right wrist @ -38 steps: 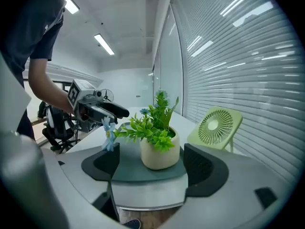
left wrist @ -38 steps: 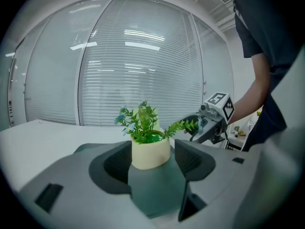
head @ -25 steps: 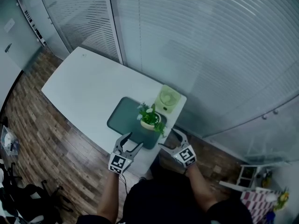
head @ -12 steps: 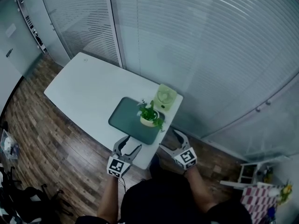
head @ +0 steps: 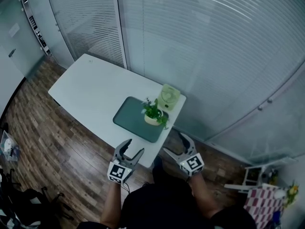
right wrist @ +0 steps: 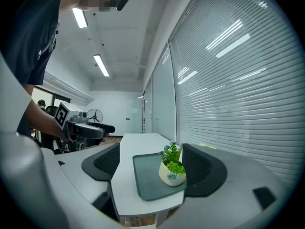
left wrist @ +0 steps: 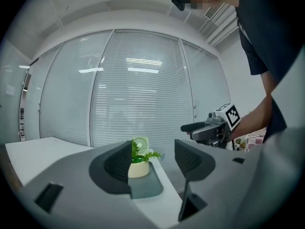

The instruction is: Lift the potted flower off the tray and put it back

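Observation:
A small potted flower (head: 153, 113) in a cream pot stands on the right part of a dark green tray (head: 133, 120) on the white table (head: 90, 94). The same potted flower (right wrist: 172, 168) rests on the tray (right wrist: 147, 175) in the right gripper view, and the potted flower (left wrist: 138, 162) shows partly behind a jaw in the left gripper view. My left gripper (head: 128, 151) is open, held off the table's near edge. My right gripper (head: 175, 143) is open too, near the table's right corner. Neither touches the pot.
A pale green desk fan (head: 168, 98) stands behind the tray at the table's far right edge. Glass walls with blinds (head: 205, 46) run behind the table. Wooden floor (head: 43, 137) lies to the left, with a small rack (head: 255, 175) at right.
Both grippers have drawn back from the table, toward the person. The pot and tray look farther off and have not moved on the table.

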Demonstrator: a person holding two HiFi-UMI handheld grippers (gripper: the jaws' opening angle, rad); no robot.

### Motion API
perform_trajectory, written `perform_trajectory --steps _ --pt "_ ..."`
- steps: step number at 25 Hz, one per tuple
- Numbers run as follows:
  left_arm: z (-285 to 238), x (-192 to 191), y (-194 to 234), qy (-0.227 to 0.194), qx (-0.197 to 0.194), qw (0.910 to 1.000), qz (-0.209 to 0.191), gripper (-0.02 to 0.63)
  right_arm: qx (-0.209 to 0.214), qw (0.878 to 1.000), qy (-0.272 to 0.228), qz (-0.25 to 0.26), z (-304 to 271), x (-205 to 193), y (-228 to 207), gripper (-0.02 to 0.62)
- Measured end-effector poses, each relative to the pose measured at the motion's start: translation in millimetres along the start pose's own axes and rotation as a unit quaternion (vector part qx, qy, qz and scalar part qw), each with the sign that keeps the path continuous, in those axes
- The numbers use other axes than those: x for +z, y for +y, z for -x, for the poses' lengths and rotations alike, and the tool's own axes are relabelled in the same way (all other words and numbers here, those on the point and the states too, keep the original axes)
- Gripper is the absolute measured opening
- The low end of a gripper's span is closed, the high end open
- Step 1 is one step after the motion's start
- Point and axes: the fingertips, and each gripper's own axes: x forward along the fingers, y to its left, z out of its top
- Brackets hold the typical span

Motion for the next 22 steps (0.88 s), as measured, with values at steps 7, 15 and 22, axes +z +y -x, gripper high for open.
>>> perform_trajectory --steps 7,15,22 --pt "24 19 -11 -0.022 -0.001 0.9997 0.003 0.279 -0.002 1.000 -0.020 0.016 13 20 25 0.385" --pt "37 41 -33 -0.051 -0.015 0.9985 0.011 0.278 -0.016 0.998 -0.058 0.012 36 49 48 0.385" --pt "42 70 -49 -0.080 -0.021 0.9966 0.004 0.279 -0.027 0.994 -0.104 0.014 50 84 61 0.385"
